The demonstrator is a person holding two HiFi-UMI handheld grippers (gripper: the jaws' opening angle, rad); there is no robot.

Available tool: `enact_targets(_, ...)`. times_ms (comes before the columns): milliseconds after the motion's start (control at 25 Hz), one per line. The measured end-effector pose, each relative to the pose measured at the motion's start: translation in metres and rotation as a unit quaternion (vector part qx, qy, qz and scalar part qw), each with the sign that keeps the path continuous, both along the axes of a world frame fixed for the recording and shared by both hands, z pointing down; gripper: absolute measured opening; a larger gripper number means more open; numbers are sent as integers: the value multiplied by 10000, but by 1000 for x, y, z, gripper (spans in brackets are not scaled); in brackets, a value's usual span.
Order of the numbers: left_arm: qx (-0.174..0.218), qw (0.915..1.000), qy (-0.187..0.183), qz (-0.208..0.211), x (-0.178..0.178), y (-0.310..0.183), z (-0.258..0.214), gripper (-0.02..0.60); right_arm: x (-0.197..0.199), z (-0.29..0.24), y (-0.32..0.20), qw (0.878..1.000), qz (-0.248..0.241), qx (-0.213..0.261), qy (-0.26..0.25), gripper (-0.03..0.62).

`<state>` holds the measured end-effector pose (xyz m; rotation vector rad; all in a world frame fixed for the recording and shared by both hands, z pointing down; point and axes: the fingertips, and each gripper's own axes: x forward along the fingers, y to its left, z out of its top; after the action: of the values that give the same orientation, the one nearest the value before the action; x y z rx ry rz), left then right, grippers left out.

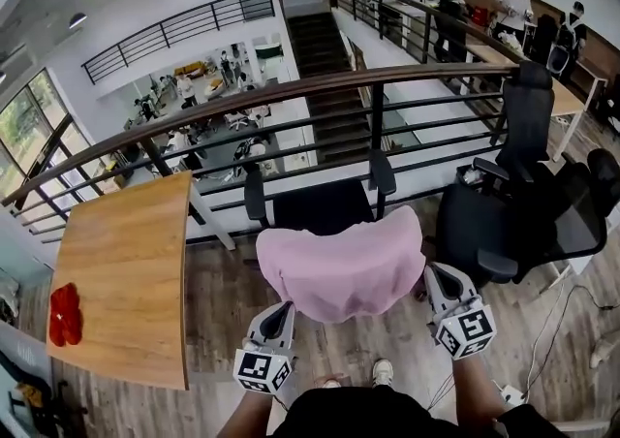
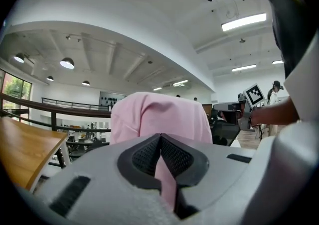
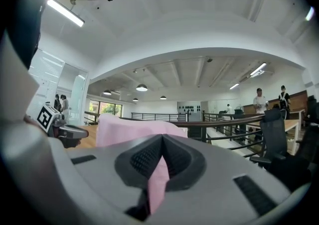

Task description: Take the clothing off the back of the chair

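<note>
a: pink garment [image 1: 339, 266] dead centre, draped over the back of the black chair [image 1: 320, 205], with the backrest hidden under it.
b: left gripper [image 1: 279, 315] is clamped on its lower left edge and right gripper [image 1: 438, 281] on the lower right, each pinching a fold of pink.
a: so the lift wants both hands rising level and together, until the hem clears the top, then back off the chair.
b: pull unevenly and i'd say it snags on the backrest.

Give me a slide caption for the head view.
Left gripper and right gripper pinch a pink garment draped over a black chair.
</note>
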<state>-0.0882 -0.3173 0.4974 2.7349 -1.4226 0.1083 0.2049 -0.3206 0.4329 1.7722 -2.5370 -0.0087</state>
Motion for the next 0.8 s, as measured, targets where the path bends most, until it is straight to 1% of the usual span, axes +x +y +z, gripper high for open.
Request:
enact_targets(280,-30,9978,-135,-653,-26,-14,-6,15,16,7,-37,9998,-150,-96,-116,3)
enact_targets(520,22,9955,-309,-891,-31,-23,-8,17,21,19,-62,9991,-323,-234,112,3)
enact_targets(640,-23,9947,-302,-984,-30,-31,-7,17,25,25,-71,9986,-385,-349,82,5)
enact_targets(680,-59,9947,-261,-989,-29,-33,-6,20,24,27,-72,9982,-445,-401,37,20)
enact_targets(720,-110,9948,-208,-987,-29,-35,-4,35,22,29,-73,9976,-527,-449,8,80)
enact_targets(800,-253,9945,-108,-1009,-29,-40,1,120,18,33,-78,9965,-666,-506,19,166)
